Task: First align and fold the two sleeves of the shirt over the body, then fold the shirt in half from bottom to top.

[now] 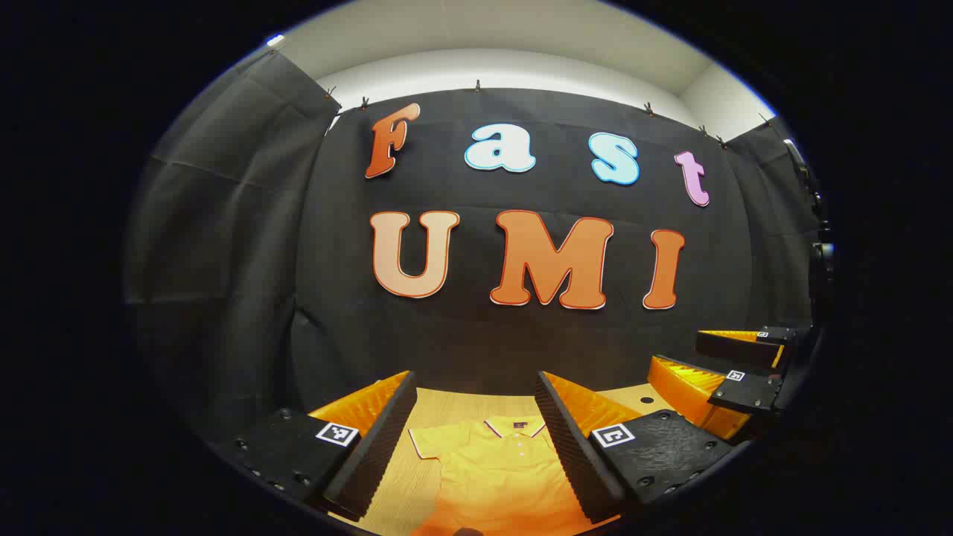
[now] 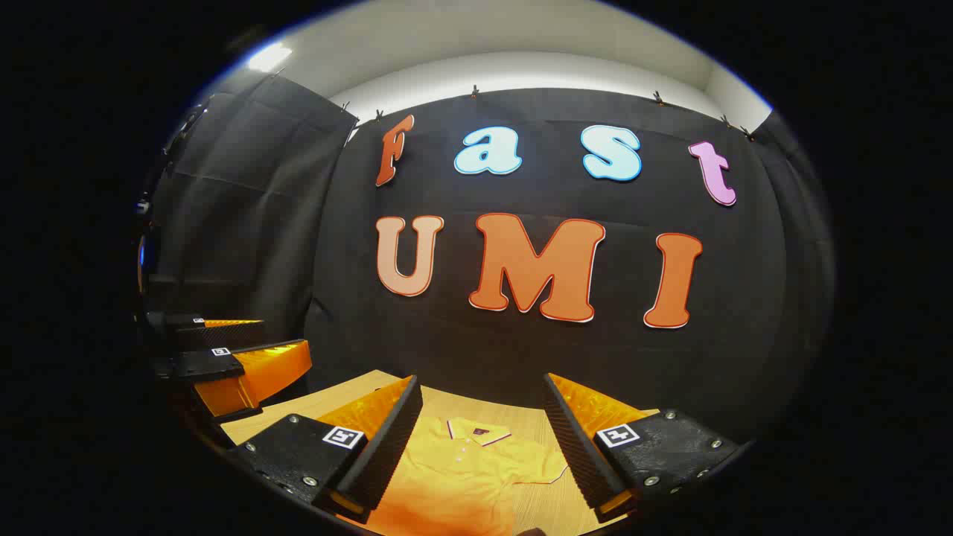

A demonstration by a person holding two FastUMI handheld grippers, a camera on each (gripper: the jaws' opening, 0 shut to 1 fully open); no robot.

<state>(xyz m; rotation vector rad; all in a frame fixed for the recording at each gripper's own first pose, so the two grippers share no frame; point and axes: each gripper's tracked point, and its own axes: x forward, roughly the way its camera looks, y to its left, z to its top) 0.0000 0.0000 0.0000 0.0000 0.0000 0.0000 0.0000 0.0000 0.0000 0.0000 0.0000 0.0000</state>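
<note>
A yellow short-sleeved polo shirt (image 1: 497,465) with a dark-trimmed collar lies flat on a pale wood-grain tabletop (image 1: 447,406), collar toward the far side, where the black cloth wall rises just behind the table's far edge.

In the left gripper view, the left gripper (image 1: 476,439) hangs above the shirt with its two fingers spread wide, holding nothing; the collar and one sleeve show in the gap between them. The right gripper (image 1: 733,372) sits off to the right, also above the table, apart from the left one.

In the right gripper view, the right gripper (image 2: 484,443) is likewise wide open and empty over the shirt (image 2: 465,476), with bare tabletop (image 2: 547,499) beyond the spread sleeve at right.

The shirt's lower body is cut off at the near edge, and its hem probably lies below the frame.
</note>
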